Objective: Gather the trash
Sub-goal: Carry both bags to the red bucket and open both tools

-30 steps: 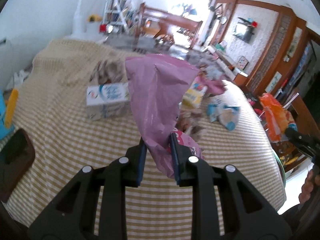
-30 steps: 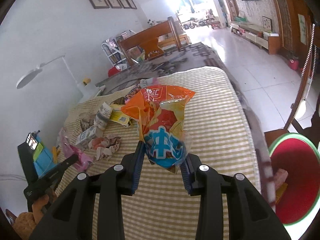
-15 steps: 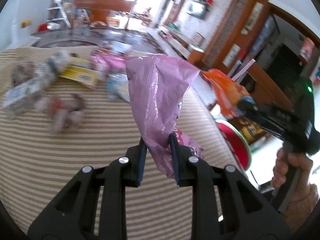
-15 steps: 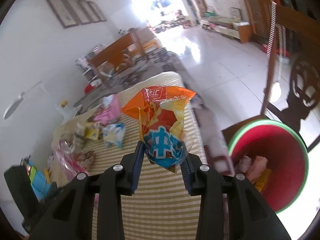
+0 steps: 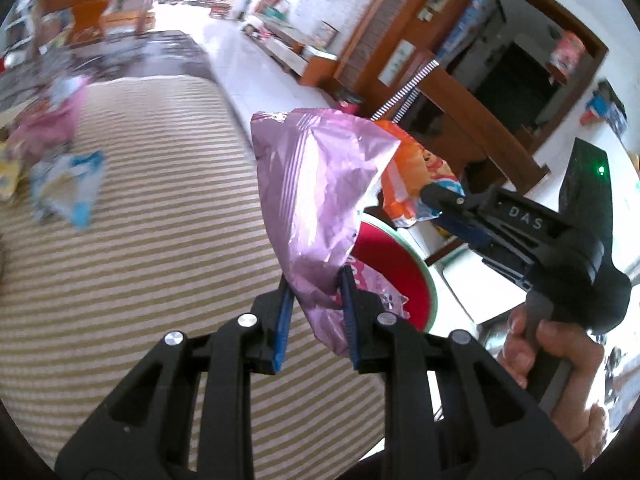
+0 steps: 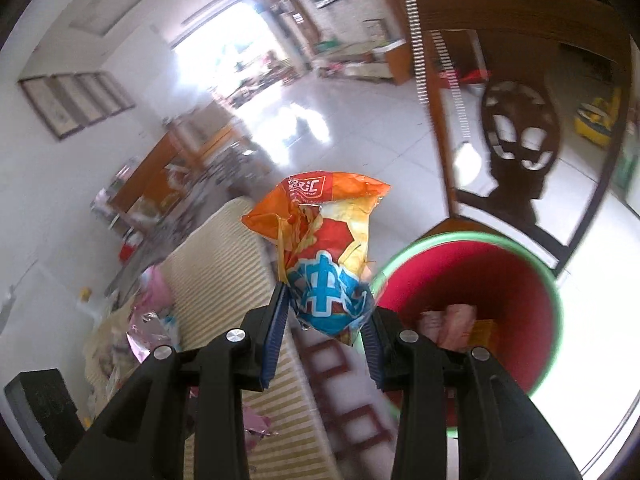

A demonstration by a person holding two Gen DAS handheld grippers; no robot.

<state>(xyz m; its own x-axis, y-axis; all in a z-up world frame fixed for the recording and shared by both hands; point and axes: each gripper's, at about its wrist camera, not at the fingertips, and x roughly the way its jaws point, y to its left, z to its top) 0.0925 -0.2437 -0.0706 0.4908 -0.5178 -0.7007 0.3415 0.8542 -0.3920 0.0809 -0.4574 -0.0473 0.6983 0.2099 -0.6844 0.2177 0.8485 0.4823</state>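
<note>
2 empty snack wrappers are carried, 1 per tongs. The left tongs (image 5: 316,316) are clamped narrow on the lower end of a pink wrapper (image 5: 316,200), which stands up crumpled above the pads, over the desk (image 5: 140,240) edge with the bin (image 5: 400,276) just beyond. The right tongs (image 6: 324,316) are closed on the blue bottom of an orange bag (image 6: 320,240), held near the green rim of the red bin (image 6: 552,292), not yet over its mouth as far as can be judged. Both items are judged very light, thin and soft: foil-like film that crushes under the pads, springs back, and is slick, so a pinch across a bunched or folded section is judged safer than a pinch on a single flat layer. Nothing fragile is involved; the risk is judged to be slipping out or drifting sideways on release rather than breakage. The grip points now used, low on each wrapper, look sound. Readable writing: "DAS" is seen on the body of the right tongs in the left wrist view, with a green light above it. Large white characters on blue and Chinese characters on the orange top edge are visible on the bag, but no brand can be read with confidence. Print on the pink wrapper is too small to read. More wrappers (image 5: 64,188) lie blurred on the striped desk cloth, and some trash (image 6: 452,320) is already in the bin.
</note>
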